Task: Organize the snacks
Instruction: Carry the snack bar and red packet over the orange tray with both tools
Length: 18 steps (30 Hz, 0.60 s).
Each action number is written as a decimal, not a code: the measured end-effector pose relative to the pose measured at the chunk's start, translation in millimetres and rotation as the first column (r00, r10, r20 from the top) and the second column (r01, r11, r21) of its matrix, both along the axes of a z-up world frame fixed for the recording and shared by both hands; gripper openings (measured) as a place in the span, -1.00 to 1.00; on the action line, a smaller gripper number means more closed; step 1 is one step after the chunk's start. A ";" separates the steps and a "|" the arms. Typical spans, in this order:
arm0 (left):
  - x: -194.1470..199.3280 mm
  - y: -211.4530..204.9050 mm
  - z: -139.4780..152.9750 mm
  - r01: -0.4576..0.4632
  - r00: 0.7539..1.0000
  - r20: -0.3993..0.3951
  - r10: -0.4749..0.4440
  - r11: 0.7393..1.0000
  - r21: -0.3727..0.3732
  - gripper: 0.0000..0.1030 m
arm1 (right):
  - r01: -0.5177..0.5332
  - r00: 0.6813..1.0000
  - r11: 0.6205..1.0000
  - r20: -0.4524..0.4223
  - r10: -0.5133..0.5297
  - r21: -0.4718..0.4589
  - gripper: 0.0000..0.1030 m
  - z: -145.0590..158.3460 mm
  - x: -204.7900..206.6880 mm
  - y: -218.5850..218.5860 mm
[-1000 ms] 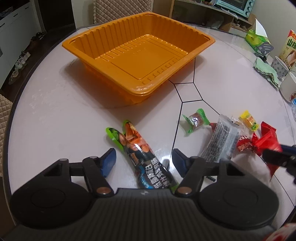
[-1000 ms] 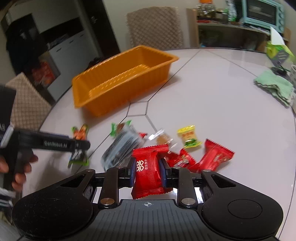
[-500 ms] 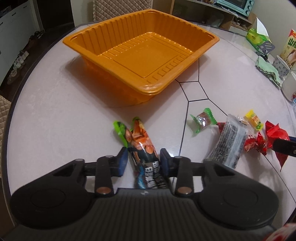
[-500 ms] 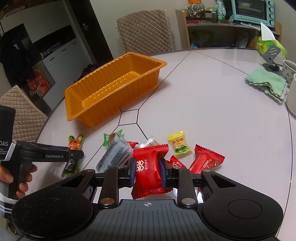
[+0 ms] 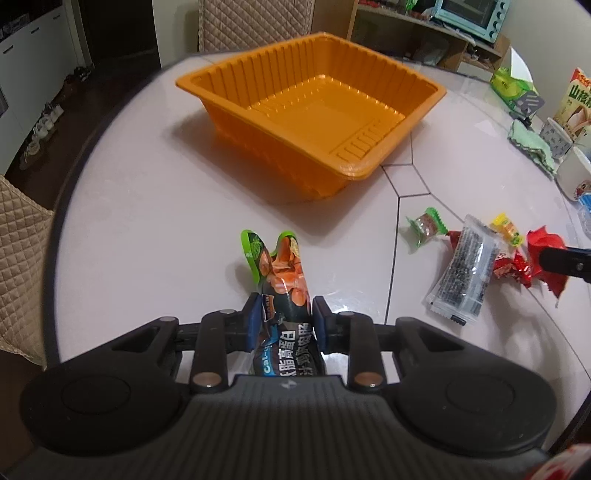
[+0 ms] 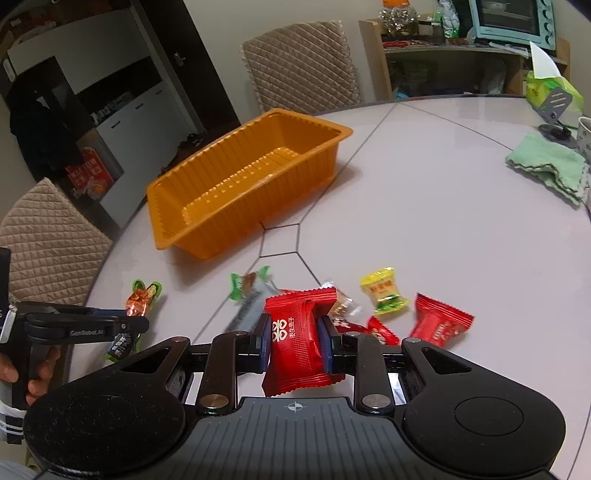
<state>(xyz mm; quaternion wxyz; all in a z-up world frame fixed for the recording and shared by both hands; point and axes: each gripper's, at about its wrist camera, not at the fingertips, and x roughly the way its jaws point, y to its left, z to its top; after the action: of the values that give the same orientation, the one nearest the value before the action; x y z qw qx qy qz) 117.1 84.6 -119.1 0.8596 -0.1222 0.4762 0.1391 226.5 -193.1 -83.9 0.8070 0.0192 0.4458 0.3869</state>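
Note:
An empty orange tray stands on the white round table; it also shows in the right wrist view. My left gripper is shut on a long dark snack packet with green and orange ends, lifted off the table. My right gripper is shut on a red snack packet, held above the table. Loose snacks lie on the table: a clear dark packet, a green-ended candy, a yellow candy and red packets.
A green cloth, a cup, a snack box and a tissue pack sit at the table's right edge. Quilted chairs stand around the table. A shelf with a toaster oven is behind.
My left gripper closed on the long packet and lifted it, moving toward the tray. My right gripper rose a little, still holding the red packet.

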 end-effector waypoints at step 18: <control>30.7 32.5 79.4 0.030 0.989 0.148 -0.029 1.000 -0.001 -0.50 | -0.053 0.998 0.989 0.024 0.051 0.136 -0.48 35.1 27.8 70.3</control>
<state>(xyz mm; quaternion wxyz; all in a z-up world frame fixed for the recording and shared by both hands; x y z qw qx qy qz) 147.8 117.1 -39.6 0.8942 -0.1267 0.4134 0.1162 254.3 -122.8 -48.8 0.7980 0.0586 0.4102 0.4375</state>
